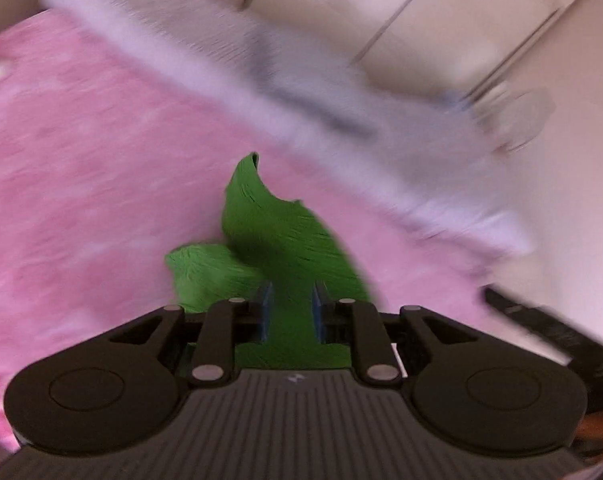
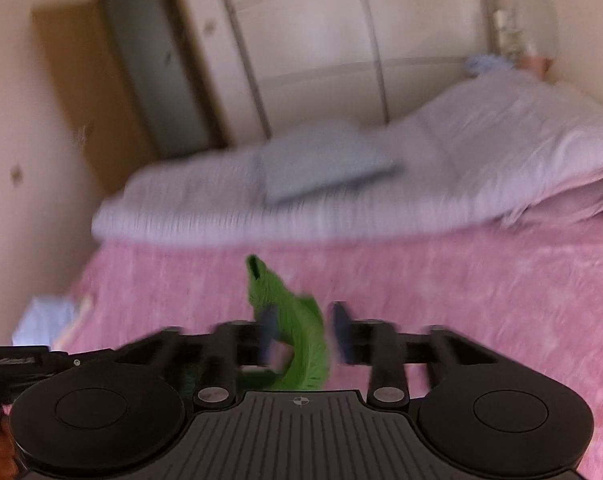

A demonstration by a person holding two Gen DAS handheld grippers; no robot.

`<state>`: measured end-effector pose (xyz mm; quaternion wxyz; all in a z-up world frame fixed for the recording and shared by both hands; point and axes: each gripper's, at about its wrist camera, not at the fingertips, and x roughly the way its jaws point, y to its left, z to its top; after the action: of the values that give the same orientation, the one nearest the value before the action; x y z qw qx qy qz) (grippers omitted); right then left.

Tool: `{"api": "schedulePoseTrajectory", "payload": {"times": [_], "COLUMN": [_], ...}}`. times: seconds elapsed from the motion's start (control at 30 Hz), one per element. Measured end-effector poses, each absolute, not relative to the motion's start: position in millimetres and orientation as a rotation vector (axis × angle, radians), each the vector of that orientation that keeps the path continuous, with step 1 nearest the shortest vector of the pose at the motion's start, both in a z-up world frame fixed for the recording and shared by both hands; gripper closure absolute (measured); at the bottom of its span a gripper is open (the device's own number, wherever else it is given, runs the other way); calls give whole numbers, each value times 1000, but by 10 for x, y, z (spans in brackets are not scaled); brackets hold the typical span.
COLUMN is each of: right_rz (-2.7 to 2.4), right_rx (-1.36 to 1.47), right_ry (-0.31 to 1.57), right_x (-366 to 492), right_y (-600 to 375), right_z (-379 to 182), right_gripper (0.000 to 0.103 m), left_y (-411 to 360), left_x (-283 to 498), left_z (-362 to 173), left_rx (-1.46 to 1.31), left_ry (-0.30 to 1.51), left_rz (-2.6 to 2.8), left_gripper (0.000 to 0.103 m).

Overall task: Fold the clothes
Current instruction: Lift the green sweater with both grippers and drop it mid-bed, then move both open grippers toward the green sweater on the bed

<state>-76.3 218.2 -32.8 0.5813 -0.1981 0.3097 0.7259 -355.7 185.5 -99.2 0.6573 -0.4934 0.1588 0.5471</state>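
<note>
Our left tool (image 1: 289,312) pinches the green cloth (image 1: 277,232); our right tool (image 2: 305,330) stands spread, so the cloth may drop crooked on the bed (image 2: 461,300)

Left gripper (image 1: 291,312) body: matte black, ribbed dark-grey centre plate with a small pale mark at its front edge.
Left gripper discs: two large round black housings, one each side, each with a shallow circular recess.
Left gripper linkage: black arms, silver rivet heads at the pivots.
Left gripper pads (image 1: 265,312): blue, flat, ribbed edges.
Right gripper (image 2: 303,334) body: same black build, ribbed plate carrying a small crosshair mark.
Right gripper linkage: black arms, silver pivot rivets; blurred.
Right gripper pads (image 2: 343,330): dark blue, blurred.
</note>
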Motion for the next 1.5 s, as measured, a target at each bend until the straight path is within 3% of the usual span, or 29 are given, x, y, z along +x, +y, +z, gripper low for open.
{"api": "schedulePoseTrajectory", "payload": {"times": [0.17,0.4,0.53,1.2,1.5], "right_rz": [1700,1716,1727,1848,1846], "right_rx": [-648,-756,-776,-822,-799], "right_ry": [767,841,850,813,829], "right_x": [-1019,-1207,-1148,-872,-754], "right_y": [1802,1149,881,-333,-589], "right_z": [-657,-881,-860,-755,-719], "right_gripper": [57,57,57,57,57], "left_y": [1517,1073,875,-542,-755], "left_x": [-3732,-3744,-3639,-3043,-2906], "left_z": [-1337,-1331,-1248,-887,-806], "left_rx": [-1193,-1109,-1056,-925,-885], "left_ry": [516,652,665,665,651], "left_rz": [1268,1306,1344,1443,1438], "left_gripper": [88,87,82,80,78]}}
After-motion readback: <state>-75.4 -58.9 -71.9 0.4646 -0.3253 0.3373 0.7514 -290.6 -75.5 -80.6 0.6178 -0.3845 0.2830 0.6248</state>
